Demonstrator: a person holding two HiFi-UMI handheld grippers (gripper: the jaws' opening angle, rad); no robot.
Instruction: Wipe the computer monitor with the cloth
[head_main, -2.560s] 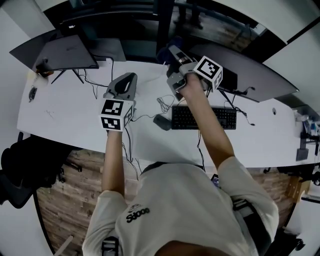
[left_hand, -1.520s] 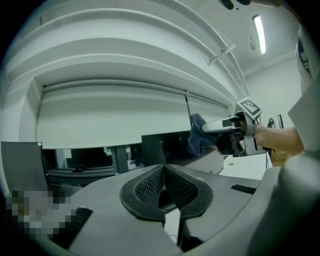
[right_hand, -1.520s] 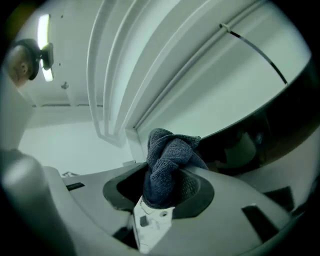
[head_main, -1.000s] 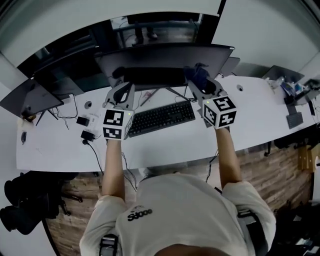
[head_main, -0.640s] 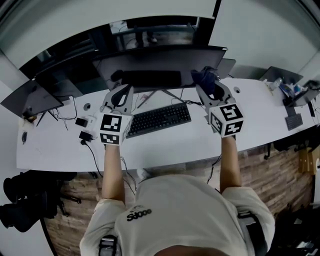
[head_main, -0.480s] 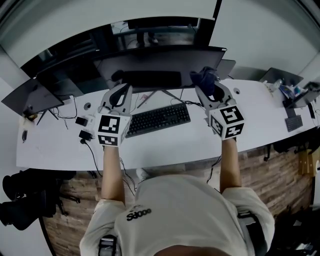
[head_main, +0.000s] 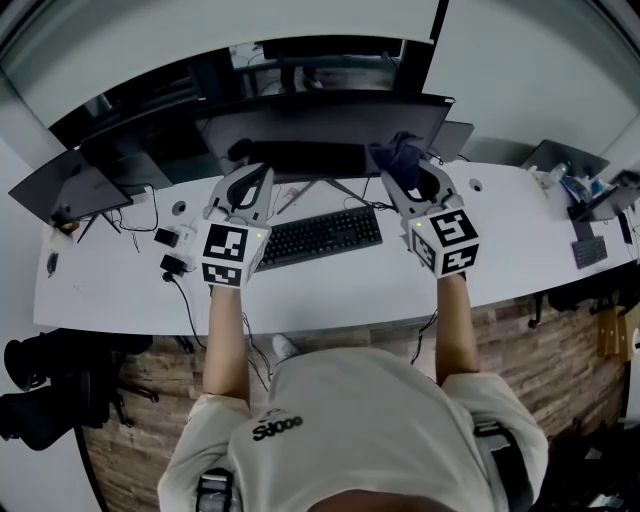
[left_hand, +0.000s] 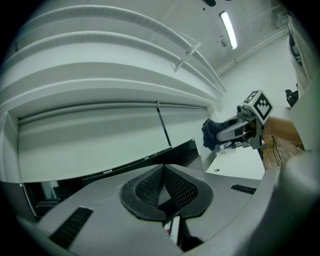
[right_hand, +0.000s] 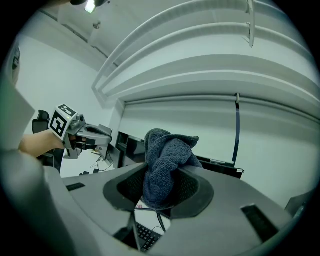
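Note:
The dark computer monitor (head_main: 320, 122) stands at the back of the white desk (head_main: 330, 290), with its top edge towards me. In the head view my right gripper (head_main: 404, 170) hovers by the monitor's lower right part, shut on a dark blue cloth (head_main: 397, 152). The right gripper view shows the cloth (right_hand: 167, 162) bunched between the pads and sticking up above them. My left gripper (head_main: 248, 180) hangs in front of the monitor's lower left. Its pads (left_hand: 150, 186) are pressed together with nothing held. Each gripper view shows the other gripper off to the side.
A black keyboard (head_main: 318, 236) lies between the two grippers. A second monitor (head_main: 68, 190) stands at the far left, and a laptop (head_main: 562, 158) at the right. Cables and small adaptors (head_main: 172, 252) lie left of the keyboard. A black chair (head_main: 50, 390) sits by the desk's front left.
The view has swung from the desk's left part to this monitor, and both grippers now hang in front of it. In the last half second the right gripper drifted slightly left.

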